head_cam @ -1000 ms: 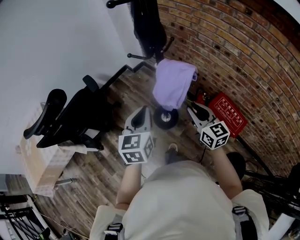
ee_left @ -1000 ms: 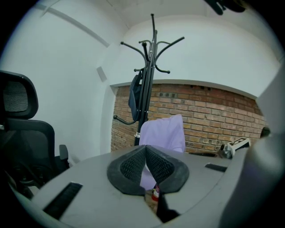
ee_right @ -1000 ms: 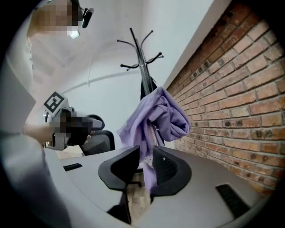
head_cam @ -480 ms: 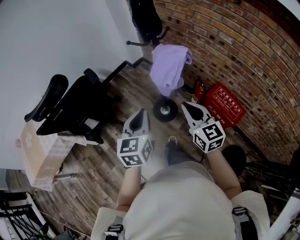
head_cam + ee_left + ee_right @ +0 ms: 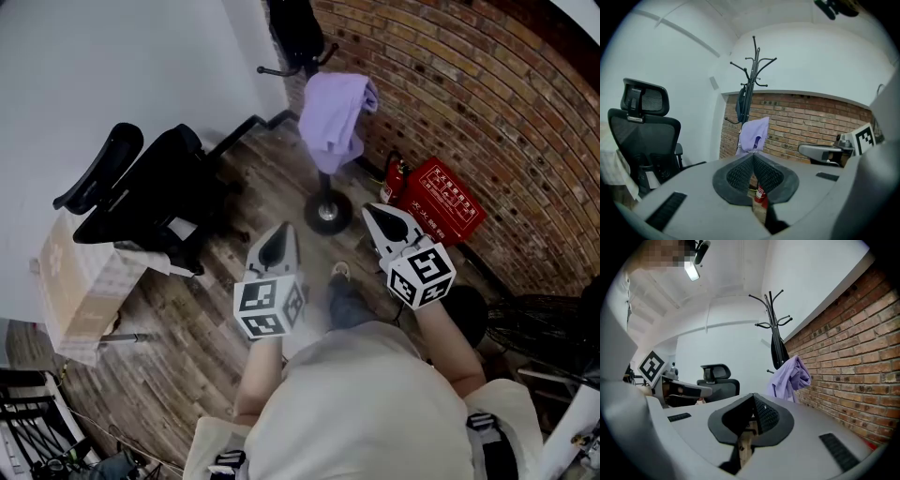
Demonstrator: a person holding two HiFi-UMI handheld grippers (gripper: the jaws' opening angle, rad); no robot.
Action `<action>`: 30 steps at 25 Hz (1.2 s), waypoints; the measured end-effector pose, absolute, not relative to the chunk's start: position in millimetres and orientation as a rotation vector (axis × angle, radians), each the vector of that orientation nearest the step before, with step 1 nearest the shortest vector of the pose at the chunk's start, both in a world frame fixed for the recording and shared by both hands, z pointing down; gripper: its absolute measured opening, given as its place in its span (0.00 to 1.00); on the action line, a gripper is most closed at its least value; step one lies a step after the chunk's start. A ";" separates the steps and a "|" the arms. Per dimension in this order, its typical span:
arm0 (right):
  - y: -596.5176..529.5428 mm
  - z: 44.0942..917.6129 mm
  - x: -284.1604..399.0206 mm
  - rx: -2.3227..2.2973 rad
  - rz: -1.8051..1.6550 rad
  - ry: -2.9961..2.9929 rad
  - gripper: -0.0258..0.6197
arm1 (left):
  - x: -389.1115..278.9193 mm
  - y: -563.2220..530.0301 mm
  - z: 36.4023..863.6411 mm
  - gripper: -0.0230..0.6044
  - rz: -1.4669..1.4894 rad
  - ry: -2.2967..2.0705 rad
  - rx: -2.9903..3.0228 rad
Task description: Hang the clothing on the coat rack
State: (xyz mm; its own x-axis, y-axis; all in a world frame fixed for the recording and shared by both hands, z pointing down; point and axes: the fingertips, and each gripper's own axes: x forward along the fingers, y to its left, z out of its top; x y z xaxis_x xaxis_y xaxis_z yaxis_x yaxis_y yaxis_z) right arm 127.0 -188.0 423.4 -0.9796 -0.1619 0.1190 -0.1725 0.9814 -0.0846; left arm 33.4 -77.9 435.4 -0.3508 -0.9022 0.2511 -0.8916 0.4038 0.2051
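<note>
A: rack (image 5: pixel 328 212) dead ahead, by brick wall (image 5: pixel 469 94). purple shirt (image 5: pixel 336 108) is draped on it, long axis down the pole.
B: grippers?
A: left gripper (image 5: pixel 279 234) and right gripper (image 5: pixel 375 216) both clenched, empty, well short of the shirt. right looks marginally nearer.
B: blind spots?
A: hook under the shirt is covered. rack top cut off in head view.

A: Purple garment (image 5: pixel 336 117), position?
B: Hangs bunched and drooping from a lower hook of the black coat rack (image 5: pixel 328 214), which stands upright on its round base.
</note>
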 end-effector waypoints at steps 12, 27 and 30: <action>-159.9 414.9 140.6 0.220 0.097 -3.040 0.04 | 53.1 -62.2 434.7 0.04 -0.049 -2.344 1.561; -150.1 407.3 141.5 0.227 0.067 -3.055 0.04 | 54.9 -59.8 430.9 0.04 -0.059 -2.337 1.574; -151.2 406.4 142.2 0.233 0.071 -3.056 0.04 | 56.3 -60.2 431.0 0.04 -0.060 -2.333 1.576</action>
